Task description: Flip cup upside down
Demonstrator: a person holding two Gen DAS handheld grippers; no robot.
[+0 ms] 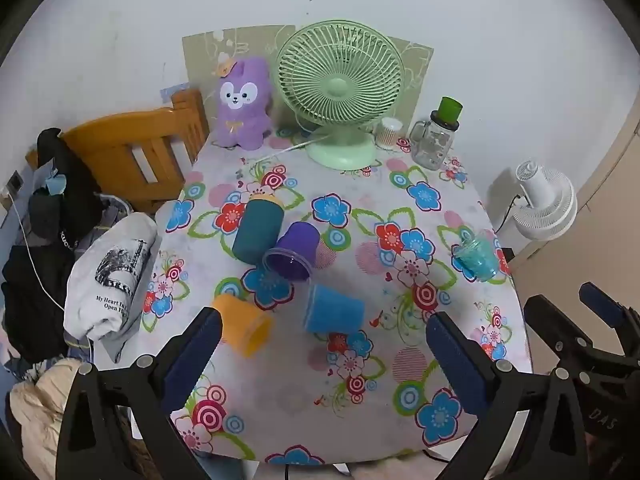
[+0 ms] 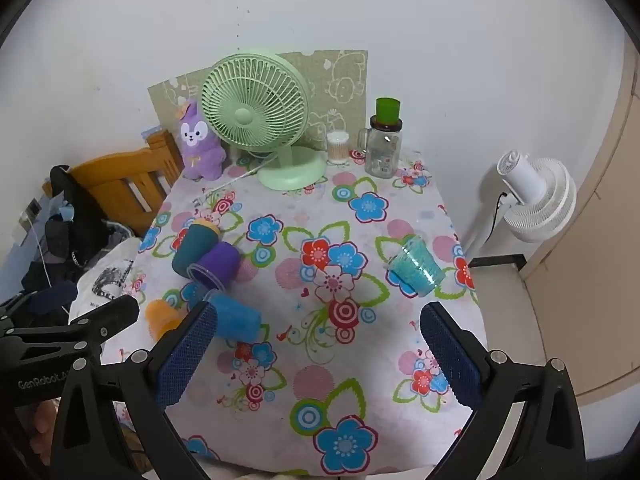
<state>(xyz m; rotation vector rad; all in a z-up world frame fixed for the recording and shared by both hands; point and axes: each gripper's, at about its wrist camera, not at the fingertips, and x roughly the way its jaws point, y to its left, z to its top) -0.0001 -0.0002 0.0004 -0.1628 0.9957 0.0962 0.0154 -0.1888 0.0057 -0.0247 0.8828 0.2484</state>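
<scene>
Left gripper (image 1: 324, 344): jaws wide apart, nothing between them, held above the near table edge. Right gripper (image 2: 318, 340): likewise spread wide and empty, alongside the left.

Ahead of the left gripper lie four cups on their sides in a loose cluster: orange cup (image 1: 240, 324) just beyond its left finger, blue cup (image 1: 334, 308) straight ahead, purple cup (image 1: 294, 250) and dark teal cup (image 1: 256, 232) farther out. Ahead and right of the right gripper, well apart from the cluster, a clear teal cup (image 2: 416, 266) lies tipped over.

Assessment: approach stage, no cup selected or grasped. The next move calls for closing on one cup's wall, lifting, and setting it rim-down on the floral tablecloth (image 2: 360, 380).
</scene>
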